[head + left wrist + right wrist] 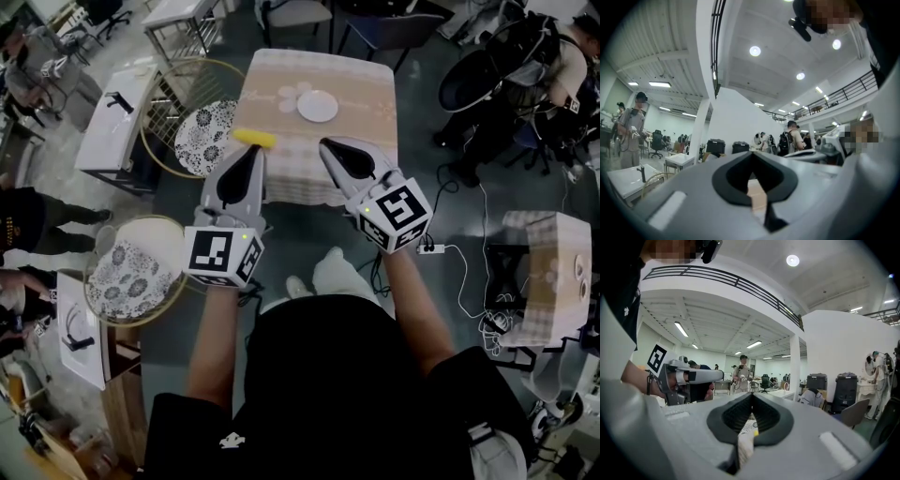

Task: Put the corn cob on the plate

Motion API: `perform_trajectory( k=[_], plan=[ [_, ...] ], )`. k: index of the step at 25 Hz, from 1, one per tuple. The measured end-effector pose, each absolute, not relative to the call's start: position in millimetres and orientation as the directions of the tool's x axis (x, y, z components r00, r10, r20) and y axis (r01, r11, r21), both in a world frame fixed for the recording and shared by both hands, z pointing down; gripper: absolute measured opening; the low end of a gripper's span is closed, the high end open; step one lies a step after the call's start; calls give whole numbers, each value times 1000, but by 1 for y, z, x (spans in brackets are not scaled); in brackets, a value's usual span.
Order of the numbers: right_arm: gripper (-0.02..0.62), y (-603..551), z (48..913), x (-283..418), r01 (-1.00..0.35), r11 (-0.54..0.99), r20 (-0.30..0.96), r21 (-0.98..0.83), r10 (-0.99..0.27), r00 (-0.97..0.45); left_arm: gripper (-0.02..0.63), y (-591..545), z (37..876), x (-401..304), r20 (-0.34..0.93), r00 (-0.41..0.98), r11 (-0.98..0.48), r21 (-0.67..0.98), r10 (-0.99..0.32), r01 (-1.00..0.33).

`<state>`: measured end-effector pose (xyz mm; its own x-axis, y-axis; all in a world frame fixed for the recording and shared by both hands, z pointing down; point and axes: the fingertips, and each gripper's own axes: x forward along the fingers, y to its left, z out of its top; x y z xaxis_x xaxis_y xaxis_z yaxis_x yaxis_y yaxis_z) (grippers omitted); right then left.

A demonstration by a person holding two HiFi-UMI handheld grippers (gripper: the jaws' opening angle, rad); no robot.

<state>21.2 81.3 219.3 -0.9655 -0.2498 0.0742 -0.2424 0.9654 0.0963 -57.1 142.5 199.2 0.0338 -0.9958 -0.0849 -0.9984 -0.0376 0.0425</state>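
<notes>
Left gripper: jaws pressed together, nothing between them, held level. Right gripper: jaws likewise closed and empty, level, beside the left one and apart from it. You have both tips over the near edge of the table.

Corn cob: lies on the cloth just ahead of your left tip. Whether they touch cannot be told from the head view. It sits near the table's left edge.

Plate: empty, farther along the table, ahead of your right tip and to the right of the cob.

Step in hand, as judged: approach to the cob, grip not yet made.

Risks:
1. Closed jaws going forward would push the cob rather than take it. It is round and will likely roll.
2. A push leftward could send it off the table edge, toward the round chair standing beside.
3. Opening late, with the tip already against the cob, could knock it sideways.
4. A grip near one end may let it swing or slip on the way to the plate.
</notes>
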Motion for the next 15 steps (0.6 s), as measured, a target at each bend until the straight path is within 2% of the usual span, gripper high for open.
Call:
perform_trajectory(
  k=[4,15],
  plan=[
    [2,80,217,19,-240,966,58,97,-246,-967,9,140,201,-62,-98,41,-51,98,-994,-994],
    [2,54,221,-2,-210,975,49,76,-214,-976,9,117,209,-76,-83,32,-40,90,-996,-995]
  ],
)
